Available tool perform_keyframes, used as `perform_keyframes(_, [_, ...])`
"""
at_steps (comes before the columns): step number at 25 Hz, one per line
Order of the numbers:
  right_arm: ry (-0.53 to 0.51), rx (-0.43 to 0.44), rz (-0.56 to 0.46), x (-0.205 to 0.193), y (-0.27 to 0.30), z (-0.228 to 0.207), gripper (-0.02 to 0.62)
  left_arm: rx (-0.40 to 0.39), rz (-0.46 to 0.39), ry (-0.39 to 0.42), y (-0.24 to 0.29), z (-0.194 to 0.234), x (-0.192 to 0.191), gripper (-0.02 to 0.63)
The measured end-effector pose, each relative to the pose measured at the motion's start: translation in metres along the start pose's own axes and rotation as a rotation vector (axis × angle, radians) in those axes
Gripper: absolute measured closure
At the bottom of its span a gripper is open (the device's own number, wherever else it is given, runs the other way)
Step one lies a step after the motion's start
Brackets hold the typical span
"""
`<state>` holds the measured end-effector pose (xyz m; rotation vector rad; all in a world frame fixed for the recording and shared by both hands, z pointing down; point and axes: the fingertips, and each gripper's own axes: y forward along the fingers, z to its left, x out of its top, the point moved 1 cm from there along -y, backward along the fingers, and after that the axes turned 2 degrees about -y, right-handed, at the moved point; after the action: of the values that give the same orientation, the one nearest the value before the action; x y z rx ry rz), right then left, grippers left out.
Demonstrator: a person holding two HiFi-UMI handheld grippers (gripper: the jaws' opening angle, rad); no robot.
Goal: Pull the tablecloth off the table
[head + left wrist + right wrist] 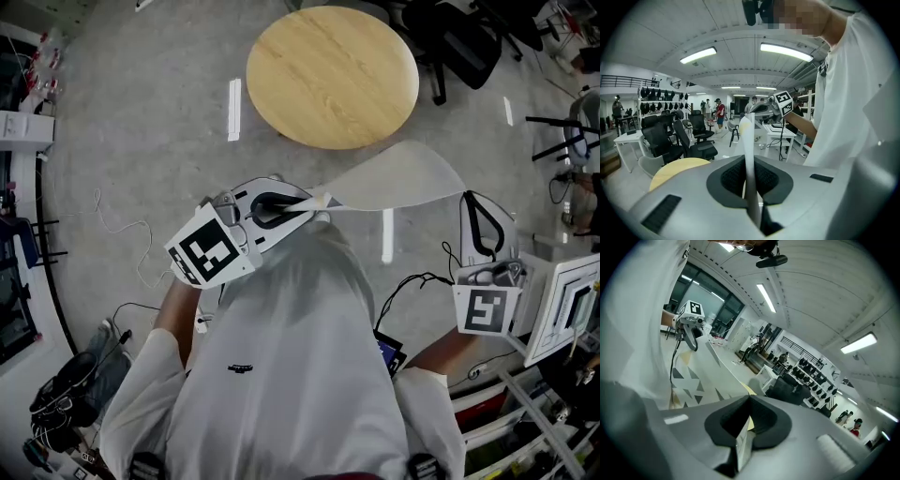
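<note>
The round wooden table [333, 75] stands bare on the grey floor ahead of me. The pale tablecloth [394, 178] hangs in the air off the table, stretched between both grippers. My left gripper [321, 202] is shut on the cloth's left end. My right gripper [467, 197] is shut on its right end. In the left gripper view the tablecloth [749, 159] runs edge-on through the jaws toward the right gripper [780, 104]. In the right gripper view the tablecloth [693, 380], printed with triangles, spreads toward the left gripper [689, 322].
Black office chairs [469, 42] stand behind the table at the upper right. White shelving [562, 300] and cables crowd my right side. A thin cable [131, 234] lies on the floor at left, and a dark bag [66, 394] sits at the lower left.
</note>
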<state>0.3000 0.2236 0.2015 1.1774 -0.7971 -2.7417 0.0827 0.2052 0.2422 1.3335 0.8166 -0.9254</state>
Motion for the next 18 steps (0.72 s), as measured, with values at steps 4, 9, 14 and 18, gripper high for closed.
perform_keyframes(4, [0.001, -0.01, -0.004, -0.01, 0.007, -0.004, 0.583, 0.036, 0.028, 0.044, 0.013, 0.009, 0.0, 0.594])
perform_keyframes(9, [0.061, 0.021, -0.015, -0.022, 0.008, 0.002, 0.583, 0.052, 0.043, 0.046, 0.018, 0.02, -0.001, 0.594])
perform_keyframes(14, [0.098, 0.03, -0.004, -0.03, 0.007, 0.015, 0.583, 0.077, 0.044, 0.04, 0.019, 0.025, -0.005, 0.594])
perform_keyframes(18, [0.121, 0.015, -0.025, -0.031, 0.016, 0.007, 0.583, 0.117, 0.042, 0.019, 0.024, 0.036, -0.002, 0.594])
